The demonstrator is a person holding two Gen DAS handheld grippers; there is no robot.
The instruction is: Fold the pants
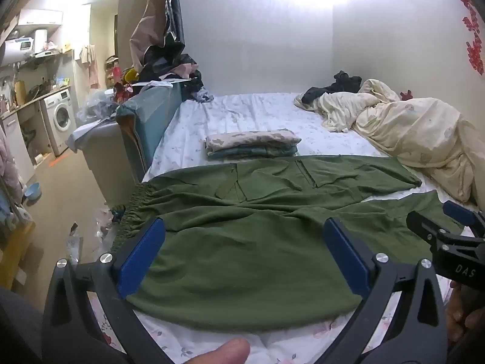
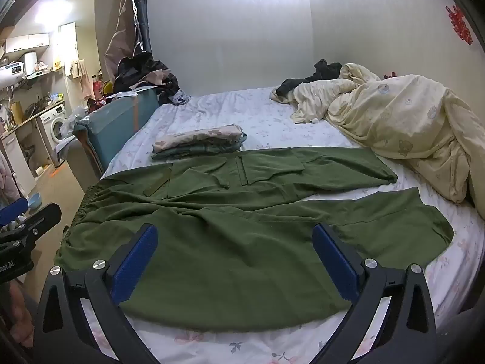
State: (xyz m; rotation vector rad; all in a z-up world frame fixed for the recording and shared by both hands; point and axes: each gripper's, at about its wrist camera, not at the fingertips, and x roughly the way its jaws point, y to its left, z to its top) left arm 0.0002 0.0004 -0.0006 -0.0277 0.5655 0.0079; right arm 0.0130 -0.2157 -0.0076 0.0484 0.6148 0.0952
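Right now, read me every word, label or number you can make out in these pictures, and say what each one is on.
"DAS": white letters on the black body of the right gripper, seen from the left wrist.
"bot.AI": the end of a word cut off by the picture's edge, on the left gripper, seen from the right wrist.
Water heater display: too blurred to read.

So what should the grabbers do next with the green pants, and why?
Probably lower the left gripper onto the waistband and pinch it. The green pants lie spread flat and unfolded on the bed, and both it and the right gripper hang open, holding nothing.
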